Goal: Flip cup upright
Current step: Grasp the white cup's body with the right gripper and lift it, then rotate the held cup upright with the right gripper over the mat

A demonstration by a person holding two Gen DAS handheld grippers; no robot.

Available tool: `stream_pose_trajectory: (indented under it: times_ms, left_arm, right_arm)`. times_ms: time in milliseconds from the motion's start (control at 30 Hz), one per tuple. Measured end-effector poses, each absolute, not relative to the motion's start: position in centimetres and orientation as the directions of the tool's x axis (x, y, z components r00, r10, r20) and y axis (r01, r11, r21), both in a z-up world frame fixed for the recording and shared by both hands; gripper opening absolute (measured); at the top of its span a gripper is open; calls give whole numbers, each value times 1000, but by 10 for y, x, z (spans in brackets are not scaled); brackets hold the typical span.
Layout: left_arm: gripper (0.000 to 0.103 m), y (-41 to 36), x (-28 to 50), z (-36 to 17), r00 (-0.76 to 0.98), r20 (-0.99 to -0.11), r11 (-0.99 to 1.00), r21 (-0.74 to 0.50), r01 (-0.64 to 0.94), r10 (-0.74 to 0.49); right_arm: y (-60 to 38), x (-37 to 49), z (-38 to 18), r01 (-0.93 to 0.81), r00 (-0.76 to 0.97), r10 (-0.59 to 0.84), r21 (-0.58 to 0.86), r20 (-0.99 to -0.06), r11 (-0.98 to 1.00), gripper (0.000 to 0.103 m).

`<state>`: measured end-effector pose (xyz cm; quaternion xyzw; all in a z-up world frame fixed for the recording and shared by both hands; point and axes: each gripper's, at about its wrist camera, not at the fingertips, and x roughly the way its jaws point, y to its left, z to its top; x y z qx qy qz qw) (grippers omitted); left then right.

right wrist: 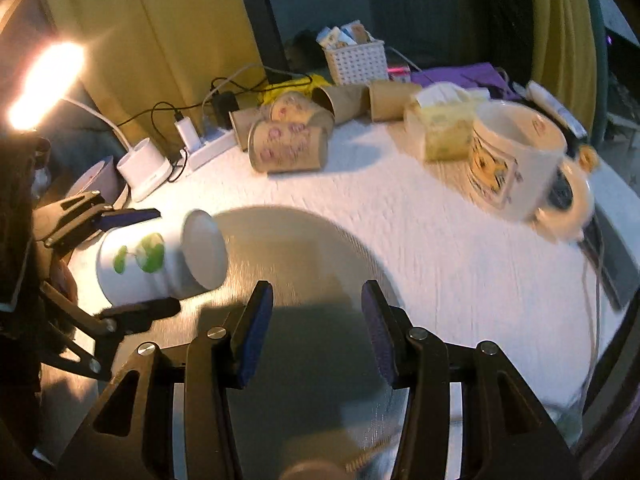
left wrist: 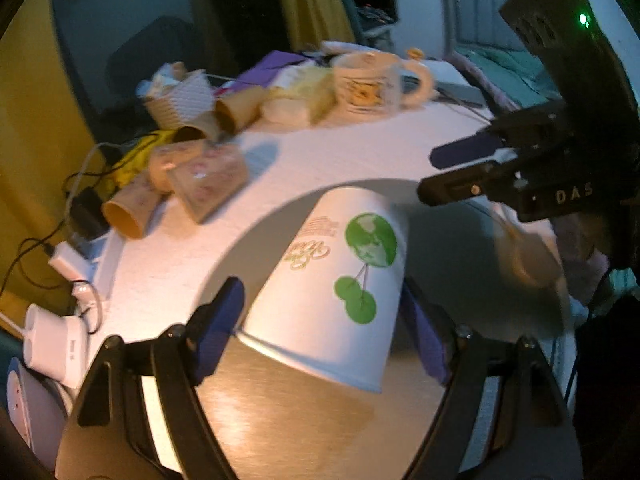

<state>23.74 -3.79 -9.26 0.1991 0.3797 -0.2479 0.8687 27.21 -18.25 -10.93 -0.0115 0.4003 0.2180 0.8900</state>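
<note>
Cup, white paper with green printed circles, clamped between the jaws of the left gripper; base pointing away from the holder, open rim toward the wrist, tilted over a round grey mat on the desk. From the right wrist view, same cup seen lying nearly sideways at far left, flat base facing the middle of the desk, one blue pad above and one dark finger below it. Cannot tell whether the cup touches the mat or hangs just above it.

Right gripper empty, jaws spread wide, poised over the grey mat, apart from the cup. In the left view its jaws reach in from the right, just beside the cup's base, not touching.

Along the back edge: a heap of brown paper cups on their sides, some with pink flower print; a white perforated basket holding small packets; a yellow tissue box; a large cream mug with a cartoon print, standing upright at right. At left, a lit desk lamp on a white base, a white charger and power strip with black cables. Yellow curtains behind. Motion blur softens the right side.
</note>
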Motion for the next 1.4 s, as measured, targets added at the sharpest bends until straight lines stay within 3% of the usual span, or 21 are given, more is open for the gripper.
stream_pose_trajectory:
  times_ms: [200, 467, 567, 700, 1067, 1400]
  left_arm:
    - [80, -60, 229, -107, 530, -793, 746, 151, 648, -300]
    - [82, -79, 214, -121, 533, -811, 689, 244, 683, -241]
    - [93, -79, 209, -122, 532, -813, 683, 250, 686, -237]
    - [94, -73, 200, -119, 533, -820, 695, 259, 671, -209]
    - [94, -20, 181, -108, 556, -829, 855, 252, 453, -50]
    - [94, 37, 165, -96, 608, -793, 981, 75, 181, -52]
  right_arm:
    - [-193, 256, -116, -404, 577, 392, 166, -717, 900, 49]
    - [-190, 259, -128, -427, 541, 412, 183, -733, 886, 49]
    - [-186, 257, -131, -442, 533, 421, 183, -734, 878, 49]
    - [-180, 254, -135, -455, 516, 421, 178, -746, 873, 49]
    - [-173, 227, -125, -529, 489, 487, 198, -723, 825, 49]
    - [-153, 199, -96, -632, 464, 512, 134, -723, 763, 52]
